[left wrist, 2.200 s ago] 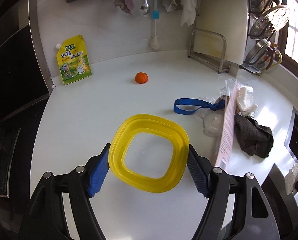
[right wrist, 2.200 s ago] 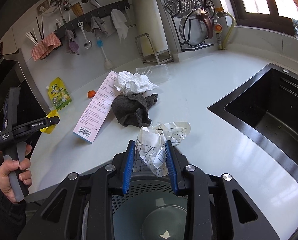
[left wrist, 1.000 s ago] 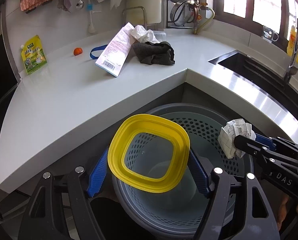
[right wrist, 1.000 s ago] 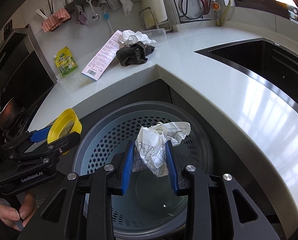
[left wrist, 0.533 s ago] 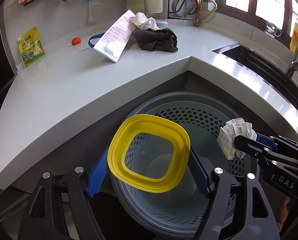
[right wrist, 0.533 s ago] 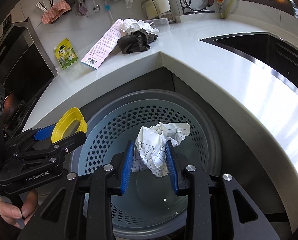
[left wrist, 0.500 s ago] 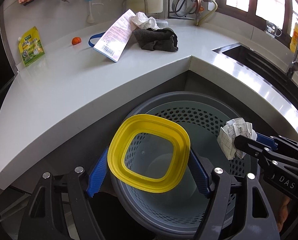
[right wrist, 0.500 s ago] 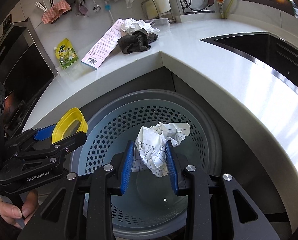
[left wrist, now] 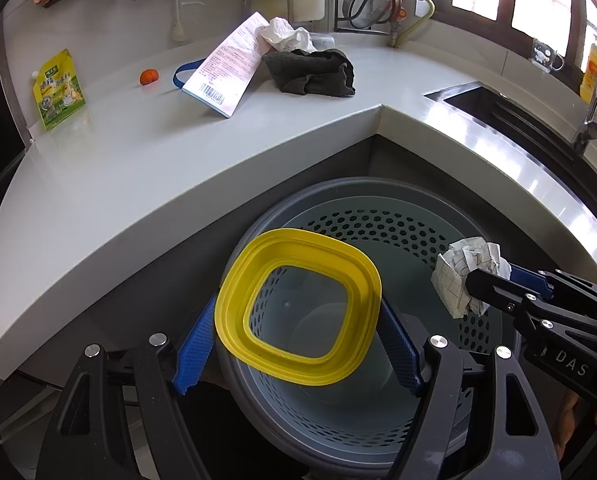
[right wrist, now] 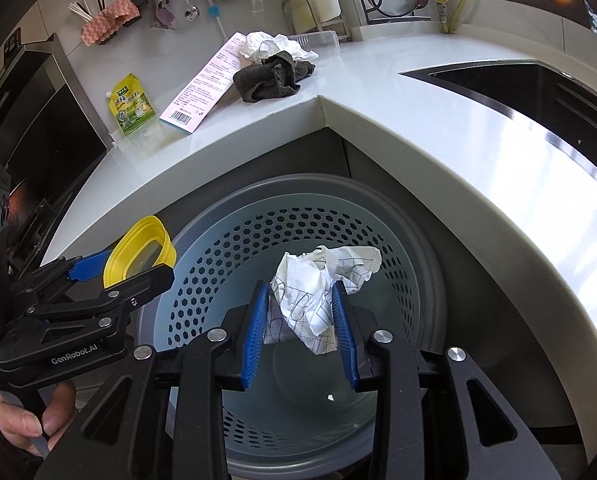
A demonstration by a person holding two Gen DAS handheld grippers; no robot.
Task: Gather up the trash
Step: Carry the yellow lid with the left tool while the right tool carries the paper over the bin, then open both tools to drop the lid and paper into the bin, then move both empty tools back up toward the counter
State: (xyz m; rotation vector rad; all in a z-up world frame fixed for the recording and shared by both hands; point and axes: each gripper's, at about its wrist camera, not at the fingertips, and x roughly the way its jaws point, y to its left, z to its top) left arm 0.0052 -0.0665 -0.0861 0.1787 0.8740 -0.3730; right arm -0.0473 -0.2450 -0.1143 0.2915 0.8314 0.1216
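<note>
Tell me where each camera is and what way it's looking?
Left wrist: rides the left gripper, looking down past its yellow lid into the bin; no body part clearly shows.
Right wrist: rides the right gripper, looking down past its crumpled paper into the bin; a hand shows.
Shared: bin, counter, pink box, dark cloth, each other's gripper.

yellow square lid (left wrist: 298, 304) and crumpled white paper (right wrist: 318, 292), both above perforated bin (right wrist: 414, 280)
</note>
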